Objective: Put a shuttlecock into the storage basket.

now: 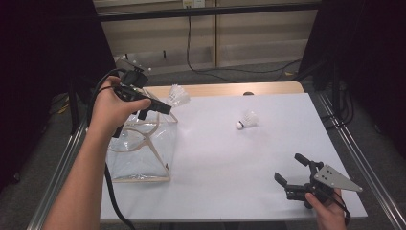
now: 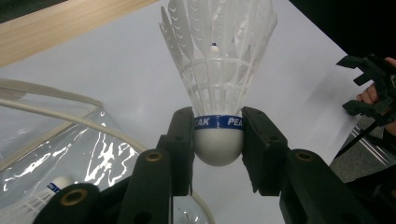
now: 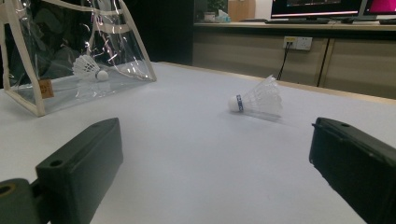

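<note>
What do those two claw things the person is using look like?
Both are black, each with two chunky, blocky jaws with small round holes. The left gripper trails a thick black cable down past the forearm. The right gripper carries a grey three-cornered plate dotted with dark holes. Both forearms are bare, with no sleeves.

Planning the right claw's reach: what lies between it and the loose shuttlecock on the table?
Nothing: in the right gripper view, bare white table runs from the open right claw to the shuttlecock.
</note>
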Motion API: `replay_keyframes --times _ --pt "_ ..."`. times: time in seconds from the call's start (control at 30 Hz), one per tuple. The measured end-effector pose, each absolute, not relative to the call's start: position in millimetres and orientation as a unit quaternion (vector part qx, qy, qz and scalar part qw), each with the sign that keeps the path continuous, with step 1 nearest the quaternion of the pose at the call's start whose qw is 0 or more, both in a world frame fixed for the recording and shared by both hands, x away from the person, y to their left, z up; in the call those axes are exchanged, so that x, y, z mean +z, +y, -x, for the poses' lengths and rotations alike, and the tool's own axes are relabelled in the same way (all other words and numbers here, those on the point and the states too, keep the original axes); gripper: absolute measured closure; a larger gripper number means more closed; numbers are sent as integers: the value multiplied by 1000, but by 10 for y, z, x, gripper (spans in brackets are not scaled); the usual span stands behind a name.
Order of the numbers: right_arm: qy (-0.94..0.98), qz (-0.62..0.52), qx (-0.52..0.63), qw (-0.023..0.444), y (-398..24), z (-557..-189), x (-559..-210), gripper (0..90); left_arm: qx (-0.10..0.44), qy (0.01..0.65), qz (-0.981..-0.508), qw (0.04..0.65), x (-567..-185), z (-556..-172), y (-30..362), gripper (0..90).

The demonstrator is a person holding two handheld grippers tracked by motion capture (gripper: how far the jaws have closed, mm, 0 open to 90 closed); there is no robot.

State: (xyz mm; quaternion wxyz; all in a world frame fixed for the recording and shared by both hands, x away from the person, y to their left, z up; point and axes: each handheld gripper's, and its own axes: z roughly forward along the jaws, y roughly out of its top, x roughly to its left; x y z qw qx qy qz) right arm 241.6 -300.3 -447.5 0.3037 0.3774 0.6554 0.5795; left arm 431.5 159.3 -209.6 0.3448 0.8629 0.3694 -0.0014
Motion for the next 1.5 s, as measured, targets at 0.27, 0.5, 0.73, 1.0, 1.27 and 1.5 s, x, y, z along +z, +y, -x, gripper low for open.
replay_keyframes --times 0.27,0.5,0.73,1.0,1.27,1.5 --pt "654 -378 580 304 -3002 -2414 -4474 24 11 378 -859 346 -2070 -4326 1682 656" --pt "656 -377 579 304 -3002 -2417 -4475 25 17 390 -854 346 -2084 -4338 1768 656" --pt "655 -378 579 304 -3000 -2417 -4477 24 20 399 -848 347 -2092 -4354 1836 656" --pt "656 -377 579 304 -3000 -2418 -4477 24 25 408 -844 347 -2096 -4365 1906 656" --pt "655 -377 579 304 -3000 -2417 -4476 24 30 420 -836 351 -2113 -4376 1966 656" --pt "655 -377 579 305 -3002 -2417 -4476 24 31 428 -833 351 -2124 -4386 2019 656"
